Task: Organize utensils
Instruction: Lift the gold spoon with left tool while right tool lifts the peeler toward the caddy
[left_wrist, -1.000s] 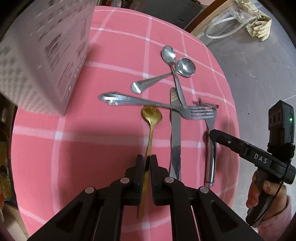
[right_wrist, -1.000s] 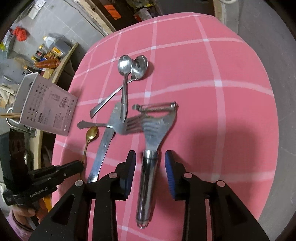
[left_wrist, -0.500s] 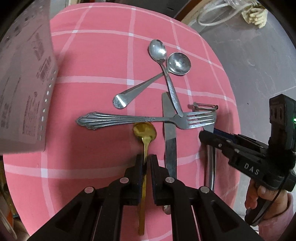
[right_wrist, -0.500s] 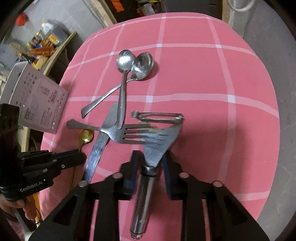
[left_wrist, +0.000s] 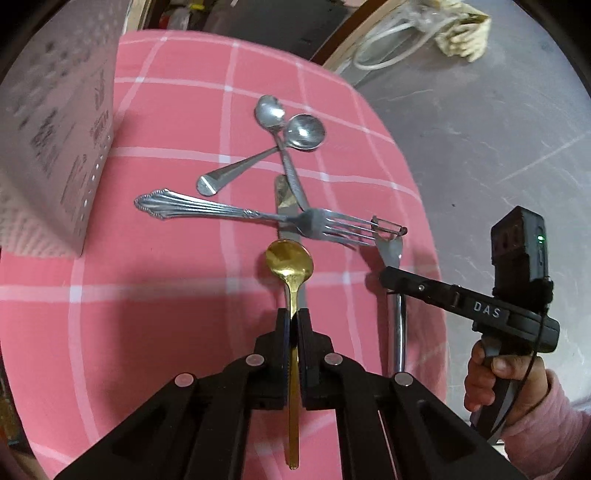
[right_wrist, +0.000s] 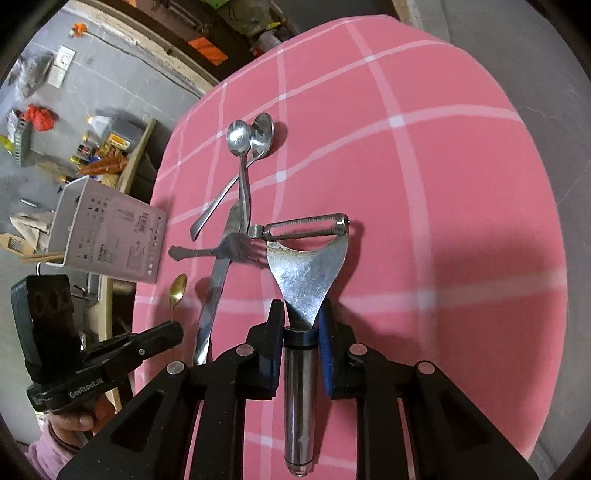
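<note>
I'm pinching the gold spoon in my left gripper and the peeler in my right gripper, whose jaws have just been closing; lifting the peeler risks dragging the fork touching its blade.

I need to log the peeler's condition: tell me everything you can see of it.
The peeler is silver metal, scuffed and stained near the top: a round tubular handle, a flat neck flaring into a Y-shaped yoke, and a slotted blade across the top. The right claw is shut on the neck-handle joint, the handle running back between its fingers. The fork's tines reach its yoke.
</note>
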